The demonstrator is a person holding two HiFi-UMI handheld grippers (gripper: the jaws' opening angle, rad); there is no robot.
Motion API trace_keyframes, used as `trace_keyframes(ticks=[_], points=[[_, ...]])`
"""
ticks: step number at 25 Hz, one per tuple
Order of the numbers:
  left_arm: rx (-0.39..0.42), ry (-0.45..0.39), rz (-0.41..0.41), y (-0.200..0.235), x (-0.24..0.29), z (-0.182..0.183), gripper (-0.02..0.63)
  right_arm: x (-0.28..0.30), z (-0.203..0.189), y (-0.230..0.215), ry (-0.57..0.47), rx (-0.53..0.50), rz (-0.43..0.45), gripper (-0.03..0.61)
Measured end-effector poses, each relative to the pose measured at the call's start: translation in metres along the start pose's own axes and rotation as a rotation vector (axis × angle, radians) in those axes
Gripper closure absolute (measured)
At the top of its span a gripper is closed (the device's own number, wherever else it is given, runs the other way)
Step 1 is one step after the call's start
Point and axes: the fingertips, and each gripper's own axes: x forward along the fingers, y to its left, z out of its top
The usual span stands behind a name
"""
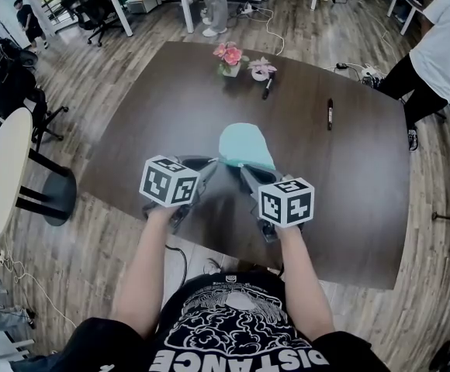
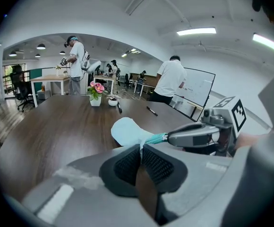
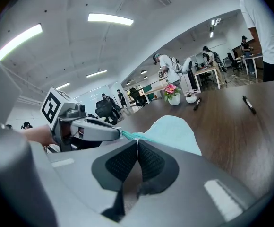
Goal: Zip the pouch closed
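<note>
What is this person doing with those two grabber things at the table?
A person holds a gripper in each hand and is working on a light blue pouch on a dark table. The left gripper and the right gripper are both clamped shut on the pouch's near edge, close together, where its teal zipper band runs. The aim is to zip it closed; how far the zipper has gone can't be seen.
</note>
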Motion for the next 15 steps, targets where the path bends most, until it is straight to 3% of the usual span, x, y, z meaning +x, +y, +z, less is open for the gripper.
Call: trace_keyframes(ticks=[15], points=[[-0.035,-0.011,0.039,0.0093,0.0,-0.0011,0.592,-0.0028,-0.0007,-0.0057,-0.001,0.005,-0.014,0.574]])
